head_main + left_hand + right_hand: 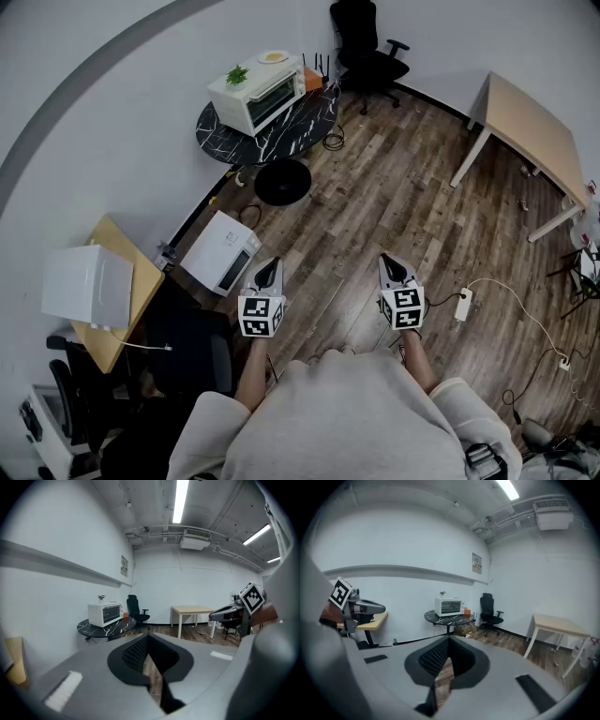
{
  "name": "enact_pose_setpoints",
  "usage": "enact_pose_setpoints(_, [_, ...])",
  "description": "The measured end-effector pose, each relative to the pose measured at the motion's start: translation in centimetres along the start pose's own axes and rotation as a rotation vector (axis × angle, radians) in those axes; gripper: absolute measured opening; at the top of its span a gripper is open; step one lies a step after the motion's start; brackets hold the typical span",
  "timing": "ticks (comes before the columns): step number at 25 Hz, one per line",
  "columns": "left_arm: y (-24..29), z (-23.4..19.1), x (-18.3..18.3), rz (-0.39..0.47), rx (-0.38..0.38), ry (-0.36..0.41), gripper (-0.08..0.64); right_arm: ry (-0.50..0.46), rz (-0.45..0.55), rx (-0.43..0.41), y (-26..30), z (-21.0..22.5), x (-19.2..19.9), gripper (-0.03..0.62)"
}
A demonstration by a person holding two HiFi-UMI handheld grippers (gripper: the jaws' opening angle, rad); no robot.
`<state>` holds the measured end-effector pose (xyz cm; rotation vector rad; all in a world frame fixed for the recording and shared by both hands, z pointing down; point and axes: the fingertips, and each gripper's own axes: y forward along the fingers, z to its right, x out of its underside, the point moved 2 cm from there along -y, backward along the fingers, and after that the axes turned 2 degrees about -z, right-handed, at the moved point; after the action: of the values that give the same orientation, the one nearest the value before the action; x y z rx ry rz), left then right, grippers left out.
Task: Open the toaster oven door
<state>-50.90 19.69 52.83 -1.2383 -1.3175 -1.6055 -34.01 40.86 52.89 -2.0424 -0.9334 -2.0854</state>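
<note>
The oven (258, 91) stands on a round black worktop (295, 131) in the upper middle of the head view, close to the wall and well apart from both grippers. Its door seems closed, though the oven is small in every view. The left gripper (267, 272) and the right gripper (394, 270) are side by side low in the frame, over the wooden floor (375, 206). The left fingers (133, 654) and the right fingers (433, 657) are pressed together with nothing between them.

toaster oven (258, 91) handle: too small | person (356, 422): cut off below
</note>
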Motion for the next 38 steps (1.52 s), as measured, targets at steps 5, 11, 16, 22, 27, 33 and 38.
enact_pose_setpoints(5, [0.1,0.5,0.2,-0.002,0.001,0.0,0.011,0.001,-0.011,0.0,-0.3,0.4,0.5,0.012])
enact_pose_setpoints(11, [0.3,1.1,0.0,-0.002,0.002,-0.002,0.011,0.006,-0.008,-0.01,-0.5,0.4,0.7,0.012])
enact_pose_setpoints(16, [0.2,1.7,0.3,0.002,0.019,-0.003,0.012,0.025,0.009,-0.023,-1.0,0.3,0.9,0.012])
enact_pose_setpoints(22, [0.3,3.0,0.6,-0.008,0.071,-0.003,0.145,0.01,0.003,-0.02,-1.5,0.5,1.3,0.014])
enact_pose_setpoints(27, [0.4,4.3,0.7,-0.003,0.082,0.01,0.168,-0.004,0.0,-0.023,-2.1,0.7,1.7,0.014])
enact_pose_setpoints(33, [0.5,5.7,0.4,0.006,0.084,0.014,0.169,-0.006,0.023,-0.032,-2.9,1.2,1.8,0.014])
enact_pose_setpoints(38, [0.8,6.9,0.3,0.007,0.081,0.01,0.169,-0.004,0.014,-0.038,-3.4,2.1,2.5,0.014])
